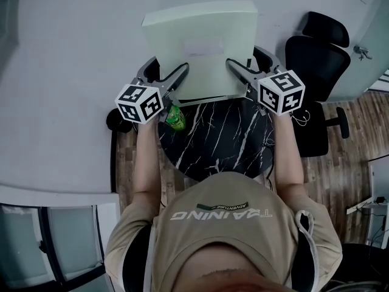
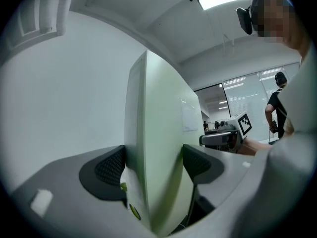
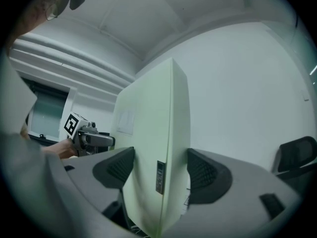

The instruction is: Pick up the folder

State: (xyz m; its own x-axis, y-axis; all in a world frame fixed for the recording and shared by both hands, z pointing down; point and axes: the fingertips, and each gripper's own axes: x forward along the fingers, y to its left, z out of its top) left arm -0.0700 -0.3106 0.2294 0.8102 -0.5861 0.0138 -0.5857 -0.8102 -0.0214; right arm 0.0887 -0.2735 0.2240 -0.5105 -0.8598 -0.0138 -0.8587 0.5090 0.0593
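Fingers (image 2: 110, 168) of the left gripper (image 2: 153, 166) are clamped on a pale green, thick box-style folder (image 2: 161, 128), one dark ribbed pad pressed against each of its broad faces. Seen from that gripper, the folder stands on edge between the pads and rises well beyond them.

On the other side, the right gripper (image 3: 154, 171) grips the same folder (image 3: 148, 133) in the same way. Its pads (image 3: 203, 175) are closed on the two faces, with a small dark label on the narrow edge between them.

From the head view, the left gripper (image 1: 180, 76) holds the folder's (image 1: 200, 35) near left corner and the right gripper (image 1: 236, 69) its near right corner. A pale rectangular label (image 1: 203, 48) sits on the upper face. The folder's near edge lies over the far rim of a round black marble-patterned table (image 1: 225, 140). Whether it is clear of the tabletop cannot be told. A small green object (image 1: 175, 118) sits on the table's left side, just near of the left gripper. A black office chair (image 1: 317, 59) stands to the right.
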